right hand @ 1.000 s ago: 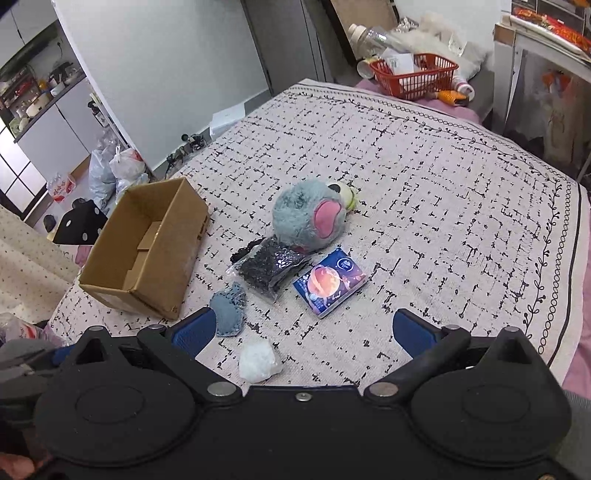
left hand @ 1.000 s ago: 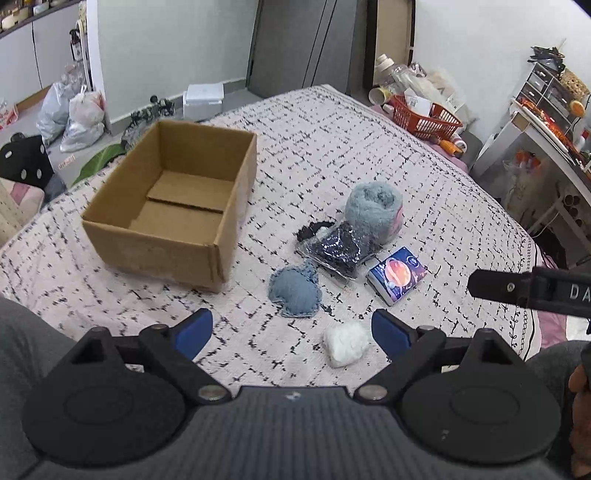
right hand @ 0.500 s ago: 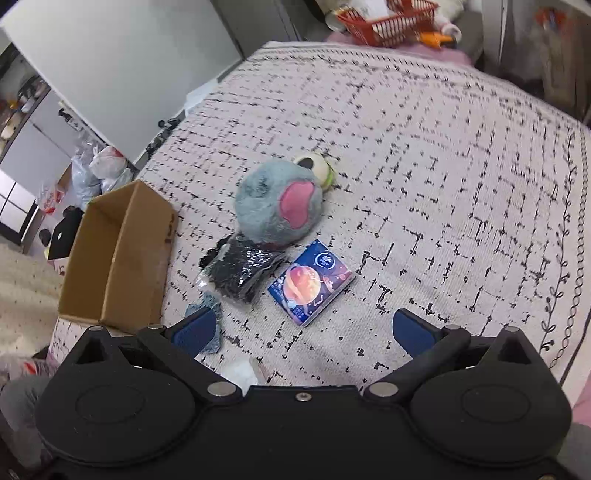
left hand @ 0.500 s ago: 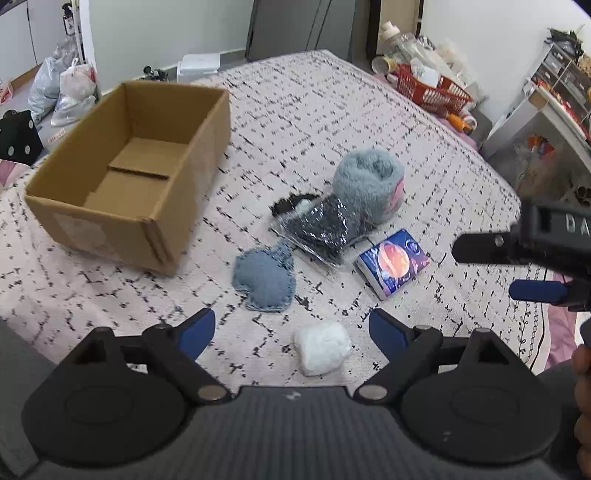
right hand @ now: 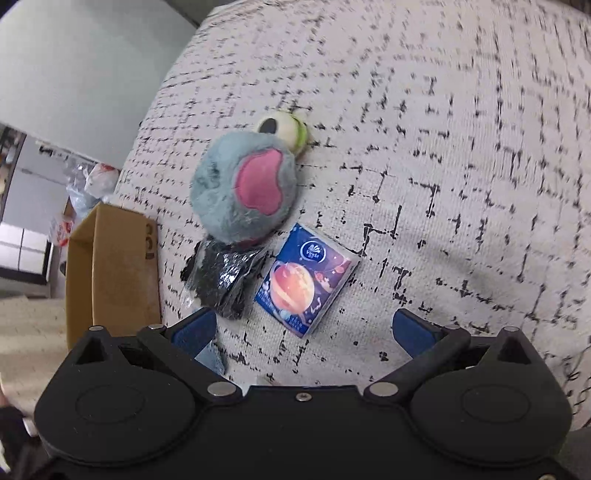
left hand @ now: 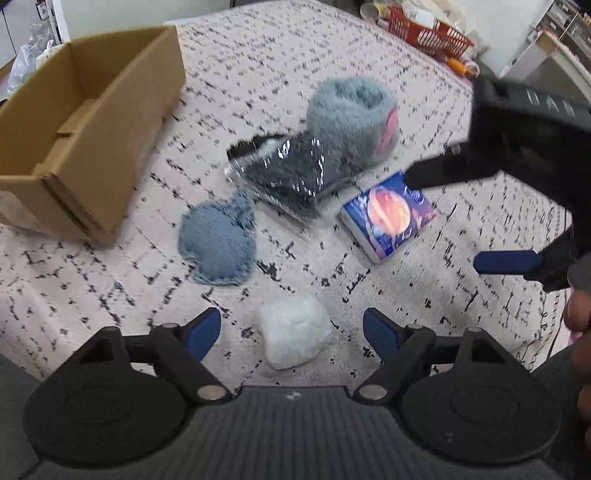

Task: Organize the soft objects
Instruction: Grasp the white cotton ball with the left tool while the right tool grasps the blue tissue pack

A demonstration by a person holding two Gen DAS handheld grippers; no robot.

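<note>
My left gripper [left hand: 291, 328] hangs released, jaws just narrowing around a white cotton wad [left hand: 293, 336] lying between them on the bed. It looks light and squashy; I'd pinch its middle. My right gripper [right hand: 301, 330] hovers unclenched near the tissue pack [right hand: 304, 284].

A red plastic basket [left hand: 428, 31] sits at the far right edge of the bed's pink, black-flecked cover [left hand: 258, 66]; white plastic bags [right hand: 92, 181] lie on the floor, far left.
</note>
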